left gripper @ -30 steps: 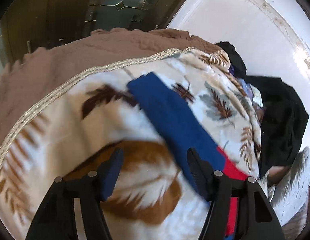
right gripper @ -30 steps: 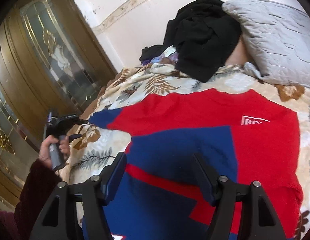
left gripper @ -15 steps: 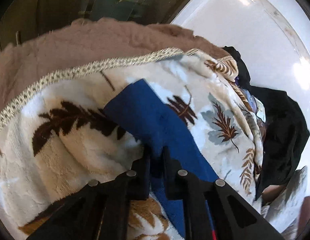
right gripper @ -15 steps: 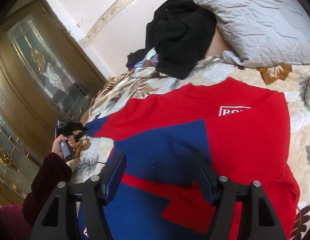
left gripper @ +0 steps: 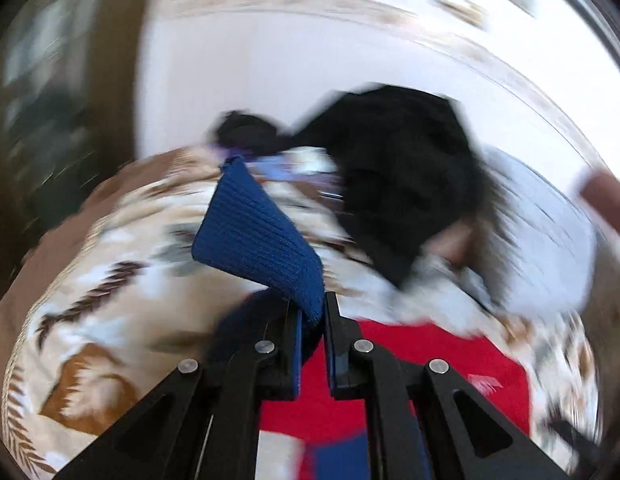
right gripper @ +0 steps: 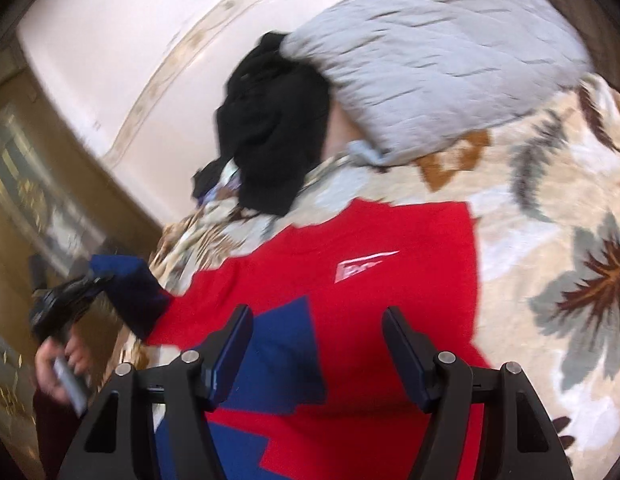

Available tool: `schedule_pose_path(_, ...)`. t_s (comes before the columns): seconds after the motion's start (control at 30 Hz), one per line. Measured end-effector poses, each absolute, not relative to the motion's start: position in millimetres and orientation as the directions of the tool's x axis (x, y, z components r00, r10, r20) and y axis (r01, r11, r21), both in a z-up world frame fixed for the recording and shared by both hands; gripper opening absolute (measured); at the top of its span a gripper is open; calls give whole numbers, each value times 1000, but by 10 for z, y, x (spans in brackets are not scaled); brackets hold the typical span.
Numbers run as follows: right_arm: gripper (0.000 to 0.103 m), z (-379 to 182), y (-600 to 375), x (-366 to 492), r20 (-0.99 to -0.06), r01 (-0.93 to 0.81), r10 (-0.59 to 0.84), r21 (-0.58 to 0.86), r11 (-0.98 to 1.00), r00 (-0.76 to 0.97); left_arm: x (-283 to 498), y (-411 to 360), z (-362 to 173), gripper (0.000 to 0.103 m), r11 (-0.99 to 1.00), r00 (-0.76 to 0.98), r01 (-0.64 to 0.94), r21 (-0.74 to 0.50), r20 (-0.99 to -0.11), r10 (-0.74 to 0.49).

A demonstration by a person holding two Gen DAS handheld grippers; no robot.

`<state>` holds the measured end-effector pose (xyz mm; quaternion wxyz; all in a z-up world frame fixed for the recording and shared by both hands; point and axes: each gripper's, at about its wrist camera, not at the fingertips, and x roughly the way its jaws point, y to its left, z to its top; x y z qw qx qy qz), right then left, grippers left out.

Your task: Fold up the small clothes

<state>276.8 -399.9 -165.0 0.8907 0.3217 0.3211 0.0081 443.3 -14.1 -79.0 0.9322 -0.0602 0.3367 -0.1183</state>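
Note:
A red and blue sweater [right gripper: 350,264] lies flat on a leaf-patterned blanket [right gripper: 550,248]. My left gripper [left gripper: 312,312] is shut on its blue sleeve cuff [left gripper: 257,236] and holds it lifted off the bed, over the sweater's red body [left gripper: 410,360]. In the right wrist view the left gripper [right gripper: 65,300] and the raised sleeve [right gripper: 129,292] show at the left. My right gripper [right gripper: 318,340] is open and empty, hovering above the sweater's blue patch [right gripper: 285,356].
A heap of black clothes [right gripper: 273,136] and a grey quilted pillow [right gripper: 430,52] lie at the head of the bed against a white wall. A brown blanket edge [left gripper: 69,240] and a wooden glass door [right gripper: 29,184] are to the left.
My left gripper closed on the blue sleeve, lifted it and swung it right toward the sweater's body. My right gripper stayed open and moved forward over the sweater.

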Motion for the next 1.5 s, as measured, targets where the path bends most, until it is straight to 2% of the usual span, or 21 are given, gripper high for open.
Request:
schedule_pose_path(0.13,71,-1652,-4285,2681,-535,240,221,661,711,816,4015,-1097,-810,9,912,667,378,-161,-636,-388)
schedule_pose_path(0.23,71,-1612,-4450,2607,-523,261,190,667,698,831,3764,-1752,-938,12,846,574,505,-173,-665,-479)
schedule_pose_path(0.3,71,-1606,-4552,2579,-524,266,189,671,692,830,3669,-2000,-1023,25,801,491,569,-185,-705,-512)
schedule_pose_path(0.4,71,-1659,-4672,2583,-520,264,235,712,651,821,3559,-1874,-907,57,827,548,540,-157,-681,-486)
schedule_pose_path(0.43,71,-1687,-4694,2580,-520,264,248,721,641,817,3544,-1777,-851,65,838,573,522,-155,-664,-480)
schedule_pose_path(0.47,71,-1708,-4695,2611,-527,264,264,724,637,808,3508,-1654,-795,66,850,596,502,-161,-647,-475)
schedule_pose_path(0.57,71,-1793,-4613,2685,-559,271,289,711,649,777,3608,-1304,-802,67,899,652,408,-162,-638,-410)
schedule_pose_path(0.73,71,-1968,-4465,2837,-653,336,261,641,691,711,3876,-961,-1325,67,968,659,248,-30,-727,-192)
schedule_pose_path(0.83,71,-2062,-4472,2895,-677,353,243,615,705,695,4029,-811,-1654,67,979,617,202,-4,-776,-130)
schedule_pose_path(0.93,69,-2179,-4465,2984,-713,375,231,582,722,662,4121,-760,-1792,66,982,609,191,17,-787,-105)
schedule_pose_path(1.0,58,-2269,-4400,3059,-748,385,220,542,747,626,4160,-752,-1818,59,982,606,191,11,-788,-109)
schedule_pose_path(1.07,35,-2303,-4310,3114,-786,394,173,472,789,594,4177,-770,-1859,49,980,603,196,30,-792,-97)
schedule_pose_path(1.1,30,-2281,-4253,3126,-795,387,140,430,816,590,4182,-769,-1884,46,980,599,197,41,-796,-87)
schedule_pose_path(1.13,19,-2245,-4216,3131,-794,376,122,410,831,595,4192,-777,-1920,39,979,592,195,52,-802,-76)
schedule_pose_path(1.17,13,-2193,-4193,3122,-784,364,108,400,841,612,4204,-772,-1948,34,980,586,190,55,-807,-68)
schedule_pose_path(1.3,11,-2005,-4178,3058,-709,332,44,383,862,704,4249,-729,-1972,33,986,593,156,64,-804,-42)
schedule_pose_path(1.5,10,-2320,-4334,3149,-797,459,-20,327,826,604,4220,-750,-1929,34,984,634,136,117,-773,4)
